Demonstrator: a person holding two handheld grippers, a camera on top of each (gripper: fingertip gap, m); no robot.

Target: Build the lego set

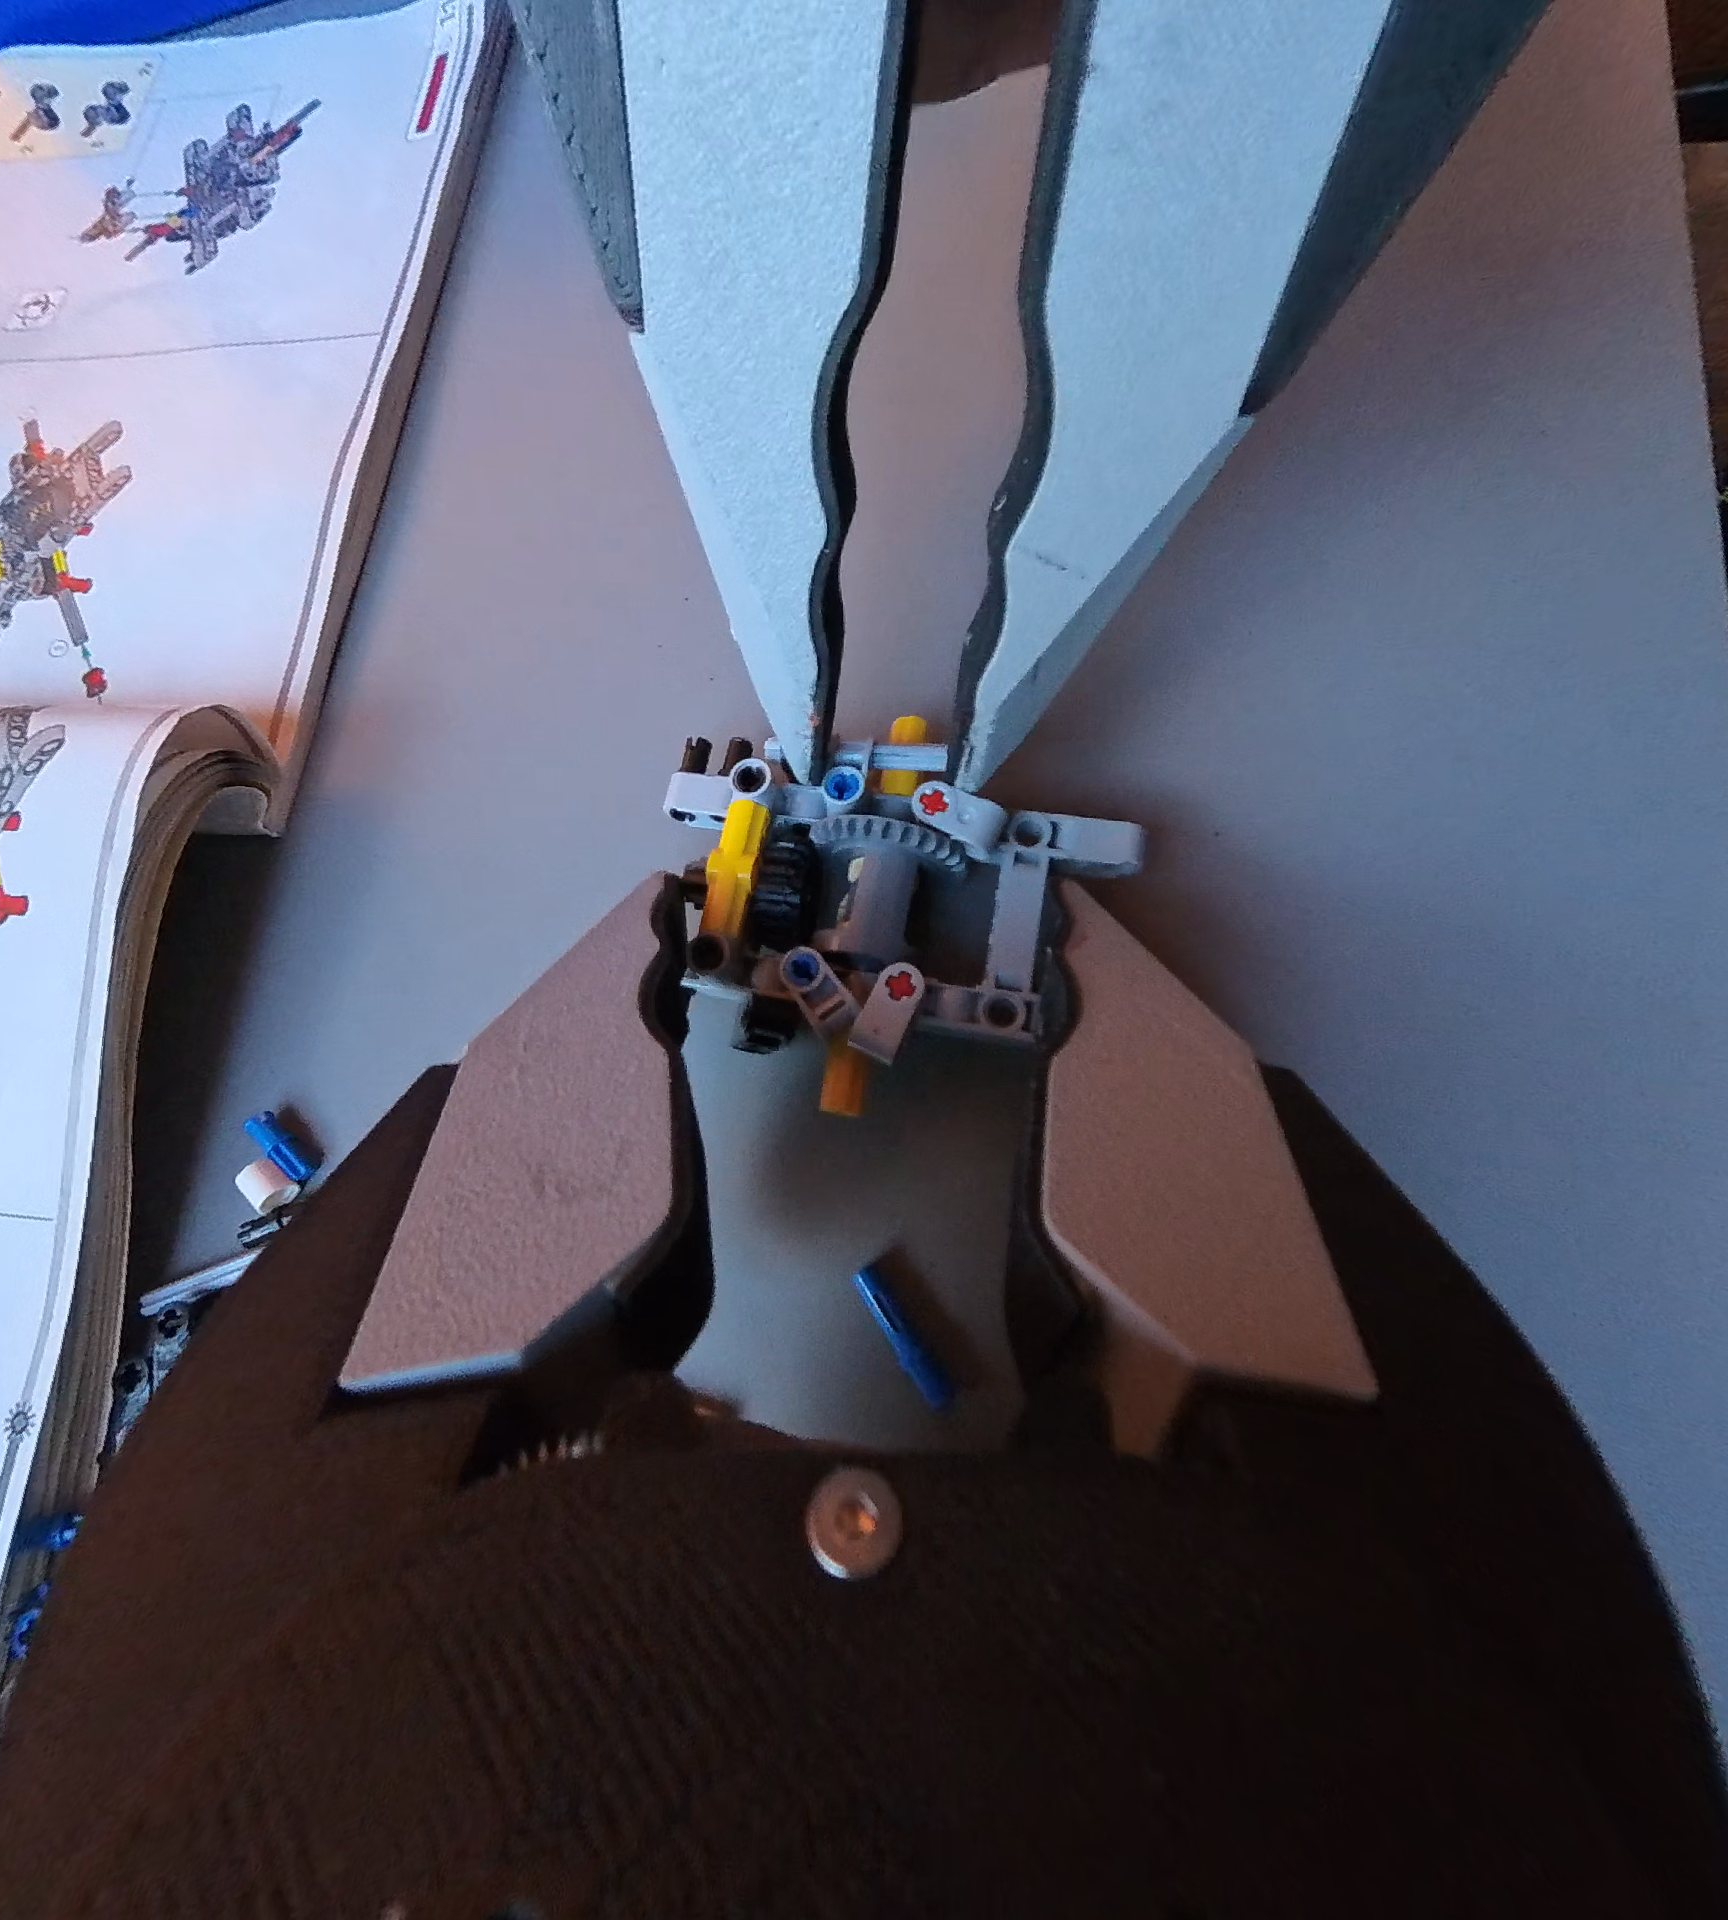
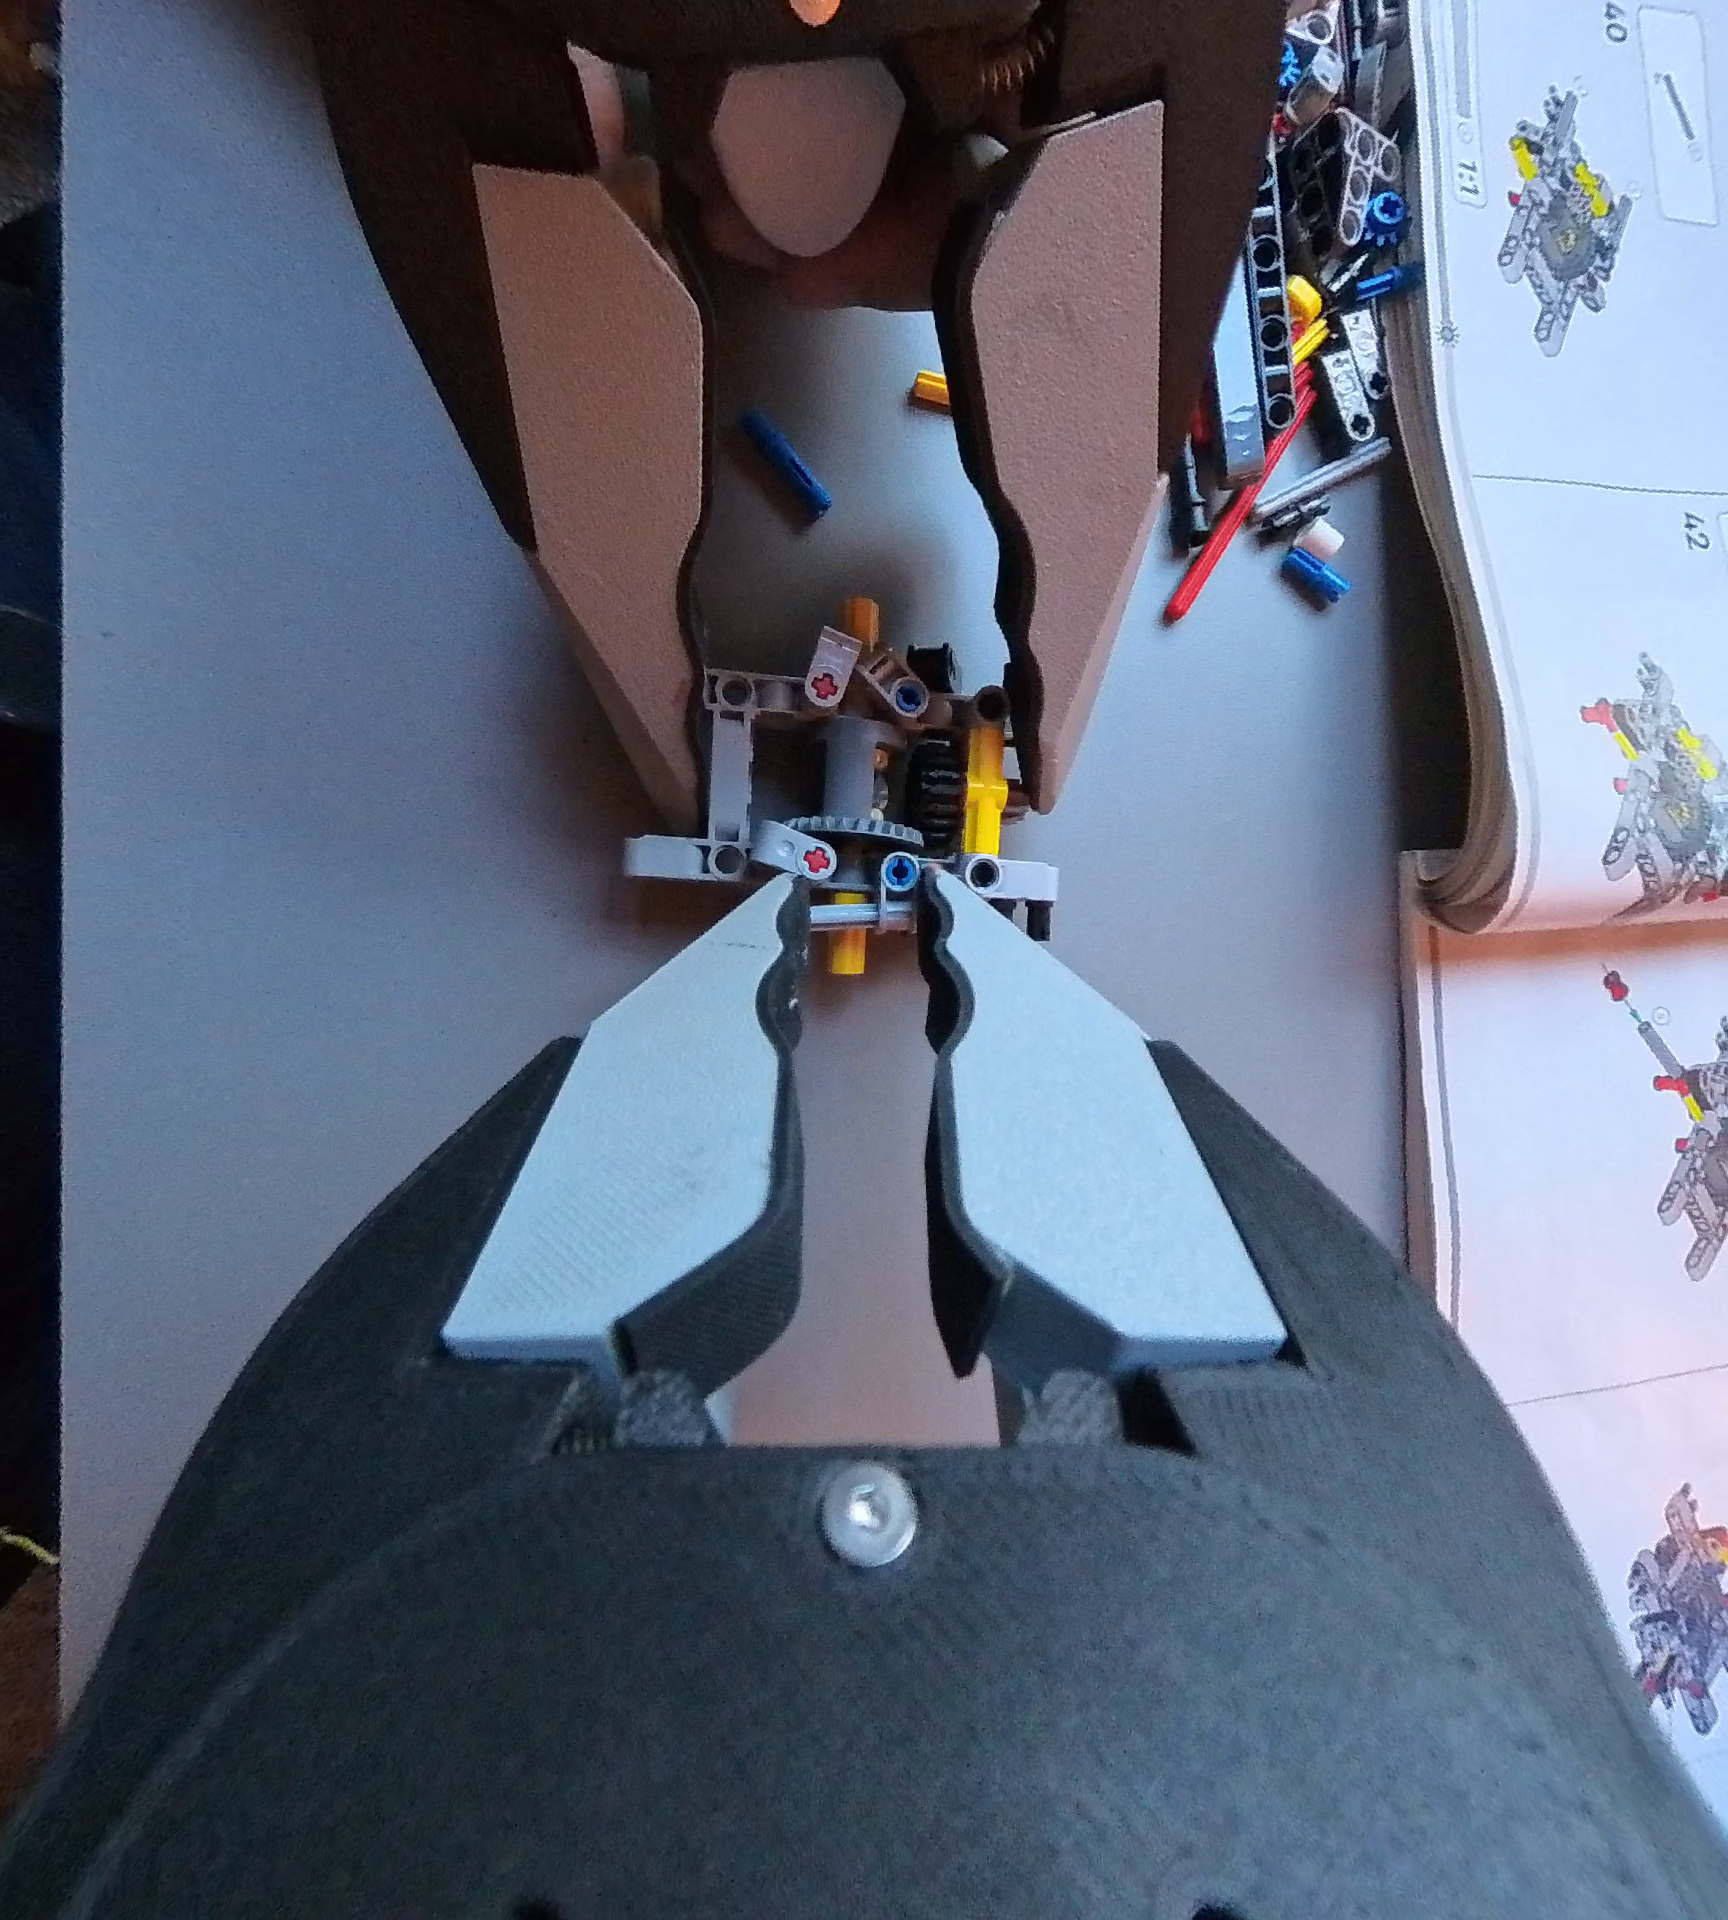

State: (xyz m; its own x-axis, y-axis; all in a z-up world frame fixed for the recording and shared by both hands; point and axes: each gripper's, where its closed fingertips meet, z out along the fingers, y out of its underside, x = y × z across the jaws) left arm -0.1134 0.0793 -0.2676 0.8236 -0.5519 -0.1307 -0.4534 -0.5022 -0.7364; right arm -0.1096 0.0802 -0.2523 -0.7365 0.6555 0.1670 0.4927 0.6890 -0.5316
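Bracing: my left tool (image 1: 865, 935) clamps the grey gear assembly (image 1: 891, 894) on the counter (image 1: 486, 831), I judge to steady it.
Pinching: right tool (image 2: 862, 899) nips the thin grey axle (image 2: 849, 914) at the assembly's near edge.
Manual (image 2: 1618, 727): open beside the assembly.

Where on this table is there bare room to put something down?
Bare grey table lies between the model and the table's edge, on the side away from the booklet. Crowded: the loose parts pile beside the booklet, and the middle, where both grippers meet the model.
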